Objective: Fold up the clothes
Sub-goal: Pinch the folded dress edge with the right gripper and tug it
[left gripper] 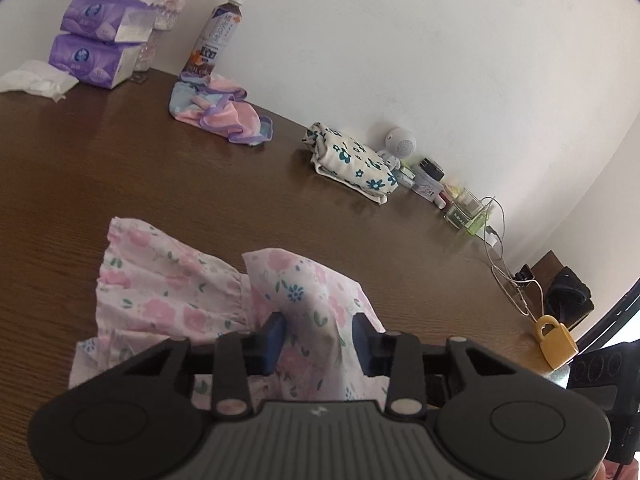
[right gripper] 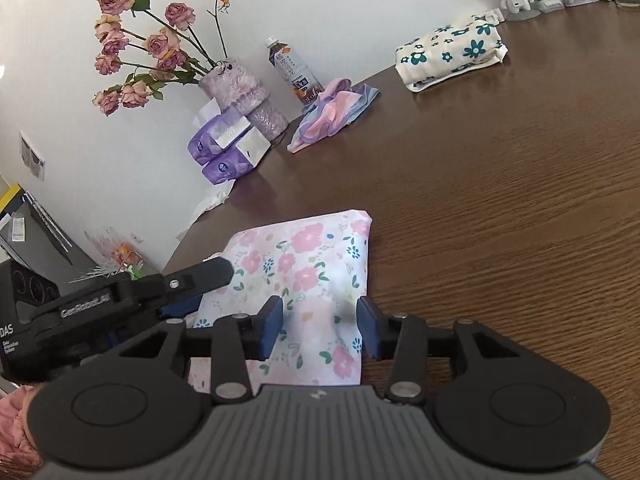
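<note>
A pink floral garment (left gripper: 172, 280) (right gripper: 304, 248) lies partly folded on the brown wooden table (left gripper: 120, 160) (right gripper: 520, 200). In the left wrist view one folded edge stands up off the table in a ridge. That ridge runs in between the blue pads of my left gripper (left gripper: 318, 332), which is shut on the bunched cloth. My right gripper (right gripper: 320, 320) is shut on the garment's near right part, with the fabric tented up between its pads. A black finger (right gripper: 216, 272) of the left gripper reaches over the garment's left edge in the right wrist view.
Along the wall stand a folded white cloth with teal flowers (left gripper: 352, 160) (right gripper: 452, 56), a crumpled pink and purple cloth (left gripper: 216, 108) (right gripper: 332, 112), a drink bottle (left gripper: 216, 36) (right gripper: 292, 68), purple tissue packs (left gripper: 96, 44) (right gripper: 224, 148), a flower vase (right gripper: 244, 92) and small jars (left gripper: 440, 188). A yellow padlock (left gripper: 556, 340) sits at the right edge.
</note>
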The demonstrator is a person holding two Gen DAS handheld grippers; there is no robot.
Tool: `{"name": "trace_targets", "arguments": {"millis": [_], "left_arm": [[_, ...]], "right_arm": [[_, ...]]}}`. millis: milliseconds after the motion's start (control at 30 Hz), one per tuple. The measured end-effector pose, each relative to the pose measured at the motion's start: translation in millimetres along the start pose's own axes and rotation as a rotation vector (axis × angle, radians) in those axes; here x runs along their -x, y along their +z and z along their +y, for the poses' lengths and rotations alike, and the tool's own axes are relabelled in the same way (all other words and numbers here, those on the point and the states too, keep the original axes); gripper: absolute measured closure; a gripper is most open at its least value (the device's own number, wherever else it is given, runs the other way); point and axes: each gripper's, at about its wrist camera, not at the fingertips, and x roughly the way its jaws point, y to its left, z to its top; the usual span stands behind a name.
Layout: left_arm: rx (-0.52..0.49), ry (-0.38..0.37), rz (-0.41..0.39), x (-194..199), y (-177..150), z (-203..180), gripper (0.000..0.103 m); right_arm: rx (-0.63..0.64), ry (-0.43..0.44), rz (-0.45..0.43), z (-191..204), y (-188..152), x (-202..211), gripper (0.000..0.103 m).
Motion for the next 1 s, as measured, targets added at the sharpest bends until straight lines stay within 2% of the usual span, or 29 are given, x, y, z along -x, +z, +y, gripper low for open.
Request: {"name": "trace_targets", "arguments": {"millis": [167,300,433,467,500,567,667,767,833,933,967,1000], "left_arm": [[0.063,-0.033,0.000,-7.6,5.6,13.1,0.067],[0.133,-0.057,0.016,-24.4,9.0,26.8,0.075],[0.233,-0.102,0.031,-28.8,8.7,41.5,0.072],[0.241,-0.120,0.031,-26.8,8.9,43.4,0.066],[0.239,-0.131,0.027,-23.1,9.3,44.2,0.061],[0.231,-0.150,0.019,-15.2,10.0,45.6,0.060],[0.176,-0.154,0.005,-1.2,10.6,47.1,0.057],[0.074,-0.133,-0.010,8.5,11.3,48.0,0.057],[-0.020,-0.148,-0.012,13.4,9.5,45.1,0.056],[-0.241,-0.201,0.002,19.5,4.4,27.8,0.042],[-0.326,-0.206,0.008,20.7,2.6,20.5,0.033],[-0.431,-0.213,0.017,21.6,-0.8,11.4,0.031]], "right_arm": [[-0.092,0.041,0.007,-17.7,-5.8,9.7,0.056],[-0.133,0.055,0.034,-21.3,-9.9,4.4,0.058],[-0.157,0.076,0.034,-20.5,-8.7,1.9,0.080],[-0.165,0.083,0.033,-20.5,-8.1,2.3,0.084],[-0.171,0.088,0.032,-19.8,-7.6,2.9,0.087],[-0.174,0.091,0.030,-18.7,-5.3,5.2,0.089],[-0.114,0.049,0.035,-13.5,6.3,14.1,0.089],[-0.035,-0.008,0.040,-7.1,19.8,25.1,0.089],[0.028,-0.064,0.042,-1.2,30.4,34.4,0.089],[0.099,-0.127,0.044,6.6,41.9,44.2,0.089],[0.117,-0.143,0.045,8.8,44.6,46.4,0.089],[0.125,-0.152,0.048,9.5,46.0,47.2,0.089]]}}
